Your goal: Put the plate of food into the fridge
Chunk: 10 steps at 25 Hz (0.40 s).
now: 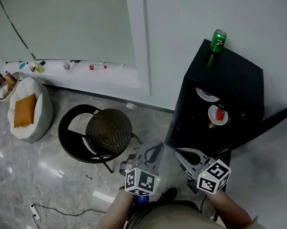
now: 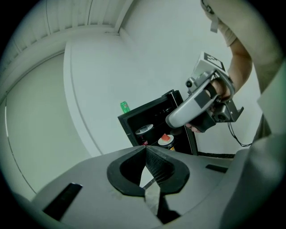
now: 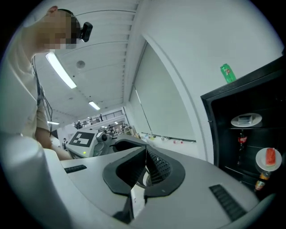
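both tools pressed together, nothing between the jaws: left tool [image 2: 145, 148] and right tool [image 3: 146, 148] each showed pads meeting at the tip in their own views. in the head view left tool [image 1: 157, 148] and right tool [image 1: 177, 152] were held side by side in front of the person, apart from each other, just short of the fridge [image 1: 234, 79].

fridge black, low, set against the white wall, door [image 1: 265, 121] swung open to the right. plate of food [image 1: 218, 114] sat inside the fridge on the lower level, white plate carrying a red piece; same plate seen at [image 3: 268, 157] and [image 2: 166, 138]. it appeared to sit over a bottle [image 3: 260, 180]; contact not clear. second white dish [image 3: 246, 120] on the shelf above. green can [image 1: 218, 40] upright on the fridge top
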Available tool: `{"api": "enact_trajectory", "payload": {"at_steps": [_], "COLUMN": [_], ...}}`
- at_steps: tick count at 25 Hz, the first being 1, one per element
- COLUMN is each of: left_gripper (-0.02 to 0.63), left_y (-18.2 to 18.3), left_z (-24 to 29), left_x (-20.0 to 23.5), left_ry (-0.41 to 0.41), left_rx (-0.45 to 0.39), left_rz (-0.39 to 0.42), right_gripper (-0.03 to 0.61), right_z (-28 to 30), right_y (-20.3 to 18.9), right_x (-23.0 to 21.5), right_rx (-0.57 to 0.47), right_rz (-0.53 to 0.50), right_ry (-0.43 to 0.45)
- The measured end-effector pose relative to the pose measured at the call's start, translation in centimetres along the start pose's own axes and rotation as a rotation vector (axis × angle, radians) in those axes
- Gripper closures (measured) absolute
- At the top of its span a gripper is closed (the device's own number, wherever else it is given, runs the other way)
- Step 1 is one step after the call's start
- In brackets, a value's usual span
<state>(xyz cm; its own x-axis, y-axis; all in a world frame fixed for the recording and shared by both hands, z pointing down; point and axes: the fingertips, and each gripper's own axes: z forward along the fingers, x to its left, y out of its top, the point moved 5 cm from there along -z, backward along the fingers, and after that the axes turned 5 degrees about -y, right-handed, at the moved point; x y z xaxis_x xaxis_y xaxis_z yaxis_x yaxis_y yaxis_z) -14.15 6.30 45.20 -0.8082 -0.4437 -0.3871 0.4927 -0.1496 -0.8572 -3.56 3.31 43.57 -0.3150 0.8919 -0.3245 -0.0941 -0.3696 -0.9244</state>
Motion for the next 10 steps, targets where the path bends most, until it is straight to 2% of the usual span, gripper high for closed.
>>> {"api": "enact_trajectory", "payload": {"at_steps": [5,10], "left_gripper": [0.601,0.601], "left_y": [-3.1,-6.5], "left_z": [-6.1,-12.2], "left_x": [1.9,3.1], "left_ry": [0.085,0.132], "left_rx": [0.019,0.042], "left_rz": [-0.052,-0.073], "right_gripper": [0.555,0.555], "right_z": [3.9,7.7], "right_y": [-0.7,-2.1], "right_x": [5.5,11.4], "right_rx": [0.042,0.053], "right_rz": [-0.043,-0.056], "right_ry": [0.083,0.149]}}
